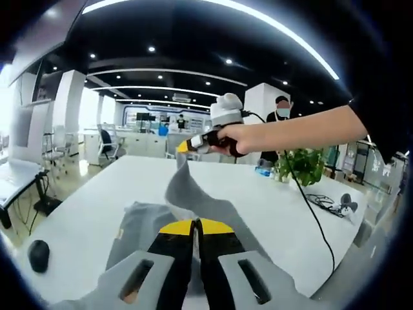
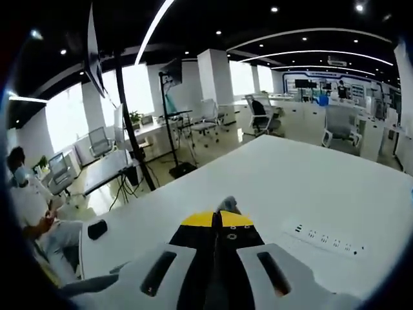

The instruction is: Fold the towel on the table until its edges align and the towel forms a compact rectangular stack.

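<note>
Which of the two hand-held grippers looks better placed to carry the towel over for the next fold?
Right. The right hand-held gripper already holds a towel corner lifted above the table, free to swing across. The left hand-held gripper sits low, shut on the towel's near edge.

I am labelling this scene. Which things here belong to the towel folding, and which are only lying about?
For the job: towel; left gripper; right gripper; table.
Lying about: black mouse; potted plant; black cable; power strip.

Open-plan office, desks [image 2: 113, 169], swivel chairs [image 2: 261, 116], ceiling spotlights [image 1: 151, 49]
</note>
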The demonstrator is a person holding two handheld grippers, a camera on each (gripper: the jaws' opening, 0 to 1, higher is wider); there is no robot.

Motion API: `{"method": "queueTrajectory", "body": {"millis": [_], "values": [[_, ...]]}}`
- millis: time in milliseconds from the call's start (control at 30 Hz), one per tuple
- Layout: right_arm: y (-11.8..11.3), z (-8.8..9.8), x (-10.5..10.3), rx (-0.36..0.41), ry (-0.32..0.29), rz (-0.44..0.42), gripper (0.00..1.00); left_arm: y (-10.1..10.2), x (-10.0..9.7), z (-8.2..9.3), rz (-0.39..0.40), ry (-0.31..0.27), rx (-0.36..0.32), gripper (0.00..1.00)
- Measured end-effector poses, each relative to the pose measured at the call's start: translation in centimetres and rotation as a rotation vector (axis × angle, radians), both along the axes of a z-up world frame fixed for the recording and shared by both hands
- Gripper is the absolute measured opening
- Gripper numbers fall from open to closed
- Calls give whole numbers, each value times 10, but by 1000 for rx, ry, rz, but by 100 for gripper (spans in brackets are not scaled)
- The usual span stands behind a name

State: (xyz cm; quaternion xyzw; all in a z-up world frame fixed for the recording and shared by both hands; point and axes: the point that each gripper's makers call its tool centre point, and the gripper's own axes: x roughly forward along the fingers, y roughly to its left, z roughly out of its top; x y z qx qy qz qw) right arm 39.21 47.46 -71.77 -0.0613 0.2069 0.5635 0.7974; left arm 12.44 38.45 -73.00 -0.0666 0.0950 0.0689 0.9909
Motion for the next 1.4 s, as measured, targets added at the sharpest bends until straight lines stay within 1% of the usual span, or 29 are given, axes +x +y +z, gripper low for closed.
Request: {"method": "queueTrajectory", "body": {"millis": [167, 267, 300, 367, 567, 833, 1100, 1267, 1400], "values": [[7, -9, -8, 1, 29, -7, 0, 13, -7, -6, 60, 1, -24, 2], [12, -17, -13, -5, 44, -6, 0, 23, -11, -13, 98, 8, -46, 2], [13, -20, -15, -9, 50, -4, 0, 29, -14, -17, 106, 10, -52, 2], [17, -25, -18, -14, 55, 1, 0, 34, -16, -21, 118, 13, -61, 2], [28, -36, -25, -20, 72, 11, 0, 45, -24, -30, 165, 18, -95, 2], [43, -50, -30, -26, 95, 20, 0, 58, -33, -49, 211, 32, -137, 2], [59, -74, -29, -43, 133, 7, 0, 70, -36, -67, 260, 41, -193, 2], [70, -90, -30, -53, 152, 3, 0, 76, -37, -75, 288, 55, -214, 2], [80, -103, -32, -64, 162, 3, 0, 86, -39, -87, 307, 66, -227, 2]]}}
